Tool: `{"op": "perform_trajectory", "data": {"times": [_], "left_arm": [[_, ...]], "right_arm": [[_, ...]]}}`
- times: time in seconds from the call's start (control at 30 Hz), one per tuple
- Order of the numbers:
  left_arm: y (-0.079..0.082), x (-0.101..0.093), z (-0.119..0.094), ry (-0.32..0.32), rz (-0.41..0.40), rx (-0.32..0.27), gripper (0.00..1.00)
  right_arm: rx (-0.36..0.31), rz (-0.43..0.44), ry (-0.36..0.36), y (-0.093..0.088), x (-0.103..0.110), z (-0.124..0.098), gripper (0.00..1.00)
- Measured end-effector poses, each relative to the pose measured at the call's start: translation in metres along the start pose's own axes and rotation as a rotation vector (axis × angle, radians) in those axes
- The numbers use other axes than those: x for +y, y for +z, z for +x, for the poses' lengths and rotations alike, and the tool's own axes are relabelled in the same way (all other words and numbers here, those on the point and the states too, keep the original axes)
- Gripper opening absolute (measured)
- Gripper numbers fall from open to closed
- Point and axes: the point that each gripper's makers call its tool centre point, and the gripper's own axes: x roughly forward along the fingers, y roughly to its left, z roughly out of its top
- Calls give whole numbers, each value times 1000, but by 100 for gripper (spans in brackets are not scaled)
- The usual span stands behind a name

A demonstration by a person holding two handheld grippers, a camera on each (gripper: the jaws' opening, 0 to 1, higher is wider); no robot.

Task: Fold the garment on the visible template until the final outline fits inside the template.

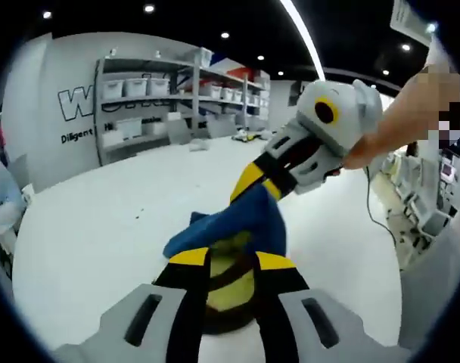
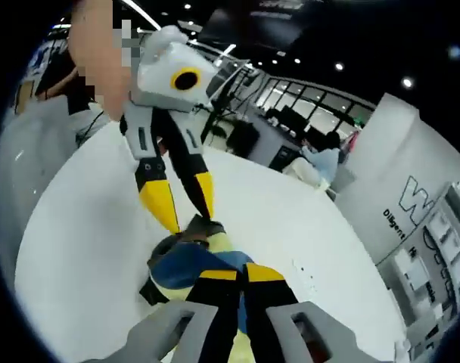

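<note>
White worktop (image 1: 94,227), shelving behind. Garment (image 1: 241,227), blue with yellow-green, bunched in mid-air between both grippers. Left gripper (image 1: 230,261) and right gripper (image 2: 228,274): fingers closed on cloth. No template visible. Advice: spread the hands apart, lay garment flat before folding

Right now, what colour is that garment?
Blue and yellow garment, best in the left gripper view.
</note>
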Motion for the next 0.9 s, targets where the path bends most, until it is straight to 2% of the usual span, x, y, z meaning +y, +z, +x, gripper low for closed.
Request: {"op": "perform_trajectory", "data": {"times": [0.03,0.07,0.13,0.2,0.23,0.37,0.47,0.63,0.67,0.73,0.83,0.9], "left_arm": [[-5,4,1,7,5,16,24],[-10,8,5,11,2,30,25],[-18,19,7,44,27,67,29],[-25,21,14,32,1,84,33],[-33,25,16,38,11,119,34],[-51,27,20,8,-14,186,29],[-58,31,20,13,-14,208,28],[-52,35,20,-11,-73,174,26],[-56,26,21,-77,-97,197,24],[-64,32,20,-74,-21,234,24],[-68,38,17,-104,-42,243,24],[-73,45,16,-106,-35,271,24]], "right_arm": [[-6,35,-3,0,-2,-2,0],[-26,104,-8,3,-6,-4,0],[-26,89,-27,2,-12,-9,0],[-36,141,-51,2,-19,-15,0],[-29,146,-58,0,-22,-18,0],[-22,215,-100,-8,-30,-31,0],[-15,247,-115,-16,-31,-39,0],[13,303,-130,-35,-29,-49,0],[24,329,-136,-42,-27,-52,0],[35,346,-142,-51,-25,-56,0],[44,380,-152,-61,-21,-62,0],[59,390,-155,-70,-18,-65,0]]}}
